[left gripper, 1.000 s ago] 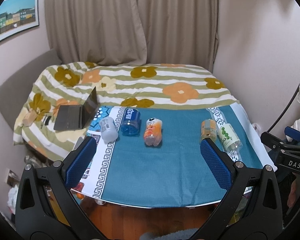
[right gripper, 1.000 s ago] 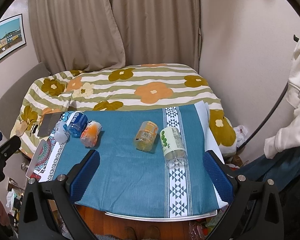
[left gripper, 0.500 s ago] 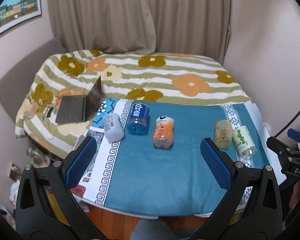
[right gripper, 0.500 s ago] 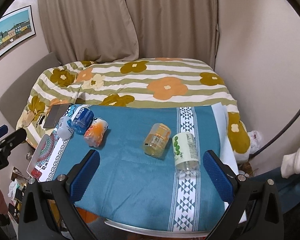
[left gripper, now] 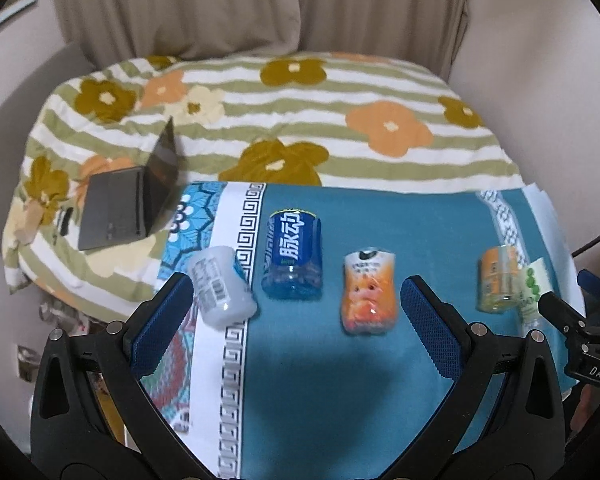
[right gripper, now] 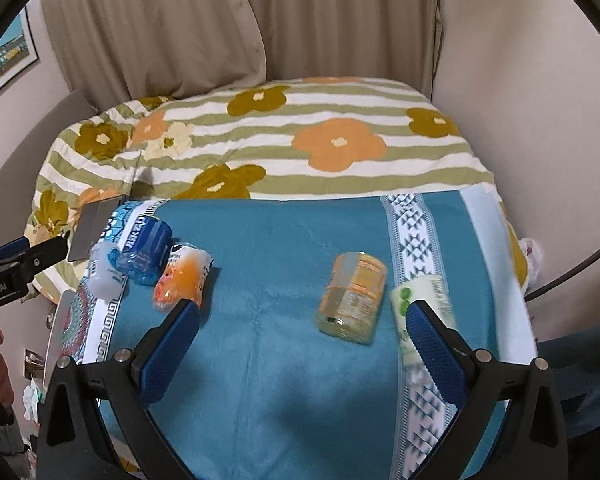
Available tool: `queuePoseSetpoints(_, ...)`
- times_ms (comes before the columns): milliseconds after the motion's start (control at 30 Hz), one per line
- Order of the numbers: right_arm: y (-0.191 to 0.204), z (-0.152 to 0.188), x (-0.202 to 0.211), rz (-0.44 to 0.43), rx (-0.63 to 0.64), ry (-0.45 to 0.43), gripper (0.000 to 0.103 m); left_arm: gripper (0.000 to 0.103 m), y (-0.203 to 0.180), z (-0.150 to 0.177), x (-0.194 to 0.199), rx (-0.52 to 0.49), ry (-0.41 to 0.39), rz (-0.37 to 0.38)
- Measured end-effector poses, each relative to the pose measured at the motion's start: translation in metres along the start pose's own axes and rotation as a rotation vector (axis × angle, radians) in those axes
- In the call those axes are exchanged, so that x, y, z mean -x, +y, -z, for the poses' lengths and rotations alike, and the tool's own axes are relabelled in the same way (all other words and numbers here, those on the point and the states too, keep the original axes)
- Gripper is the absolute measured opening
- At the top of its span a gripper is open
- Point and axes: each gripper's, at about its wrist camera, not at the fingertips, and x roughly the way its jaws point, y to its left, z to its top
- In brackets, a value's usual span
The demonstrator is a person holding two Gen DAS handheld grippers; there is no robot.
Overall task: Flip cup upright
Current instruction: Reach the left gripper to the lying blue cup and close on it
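Five cut plastic bottle cups lying sideways on teal patterned cloth (left gripper: 300,380): white (left gripper: 220,290), blue (left gripper: 293,256), orange (left gripper: 369,292), amber (right gripper: 352,298), green-labelled (right gripper: 424,300), contents indiscernible; left gripper (left gripper: 296,312) and right gripper (right gripper: 300,332) both spread, empty.

This is a home bedroom: a bed (left gripper: 300,120) with a flowered striped cover fills the room, beige curtains (left gripper: 220,8) hang behind the bed, and probably a laptop (left gripper: 132,204) lies on the bed.

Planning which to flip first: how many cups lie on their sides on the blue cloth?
5: white cup leftmost, blue cup, orange cup, amber cup, green-print cup rightmost.
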Motion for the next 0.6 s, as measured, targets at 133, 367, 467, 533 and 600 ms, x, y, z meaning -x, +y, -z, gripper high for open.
queuePoseSetpoints(133,0.010,-0.011,-0.029,0.015,-0.014,0.038,0.103,0.103,0.007,-0.014,-0.039,-0.022,0.063,0.015)
queuePoseSetpoints(367,0.027,-0.018,-0.066,0.028,-0.035,0.100,0.103,0.103,0.012,-0.020,-0.101,-0.049,0.183,0.052)
queuePoseSetpoints(467,0.035,-0.018,-0.077,0.029,-0.029,0.118,0.103,0.100,0.011,-0.019,-0.120,-0.062,0.218,0.053)
queuePoseSetpoints(533,0.039,-0.019,-0.082,0.039,-0.018,0.119,0.103,0.097,0.010,-0.017,-0.130,-0.066,0.238,0.058)
queuePoseSetpoints(600,0.043,-0.019,-0.087,0.043,-0.004,0.120,0.103,0.088,0.009,-0.016,-0.140,-0.073,0.259,0.069)
